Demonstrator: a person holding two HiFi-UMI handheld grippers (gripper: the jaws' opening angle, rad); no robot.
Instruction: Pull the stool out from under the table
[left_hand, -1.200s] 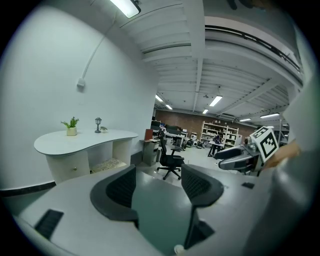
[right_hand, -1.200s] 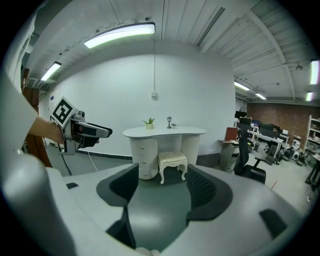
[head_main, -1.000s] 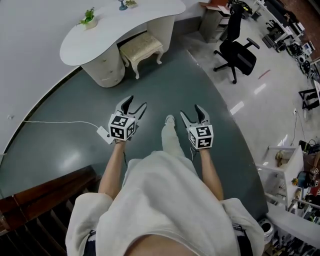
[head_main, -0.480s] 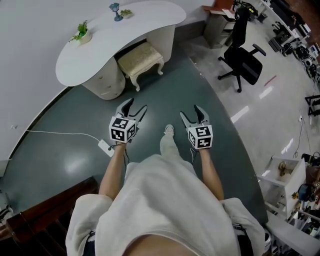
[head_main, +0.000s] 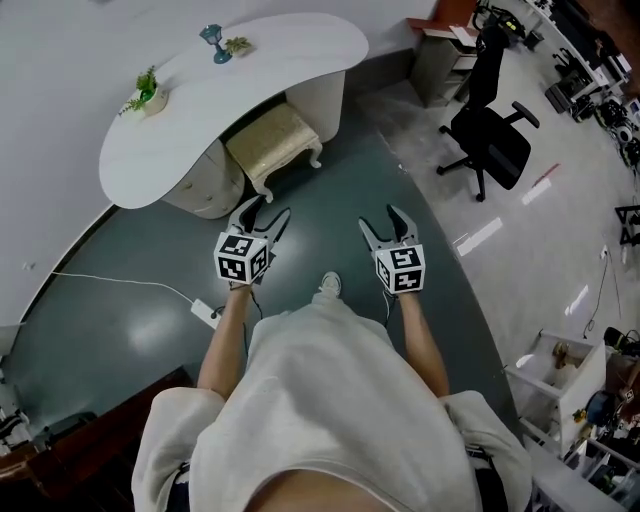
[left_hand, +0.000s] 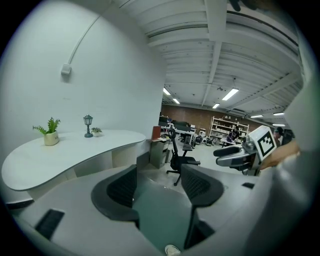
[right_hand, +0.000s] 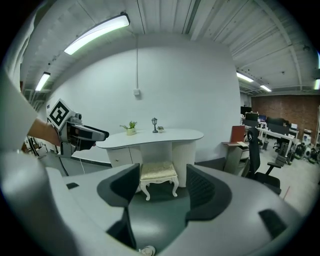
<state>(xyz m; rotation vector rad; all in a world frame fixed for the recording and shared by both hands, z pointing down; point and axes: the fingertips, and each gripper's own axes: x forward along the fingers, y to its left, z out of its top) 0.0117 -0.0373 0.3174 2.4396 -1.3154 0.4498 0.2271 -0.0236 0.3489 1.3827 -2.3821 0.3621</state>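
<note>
Basically nothing done yet: stool (head_main: 272, 138) sits tucked under the table (head_main: 300, 45), seat half beneath the top, front legs showing on the floor (head_main: 330, 180). By my read all the work is left: close in, grab, pull.

Both empty: left tongs (head_main: 268, 208) jaws apart, right tongs (head_main: 382, 218) jaws apart.

Head view: stool at 12 o'clock from the left tongs, 11 o'clock from the right tongs, well apart from both, bare floor between. Right gripper view frames the stool dead between its jaws, far off, no contact. Left gripper view looks past the table's end toward an office chair (left_hand: 181, 160); stool not in it.

Likely grab point: seat's near edge or a front leg.
</note>
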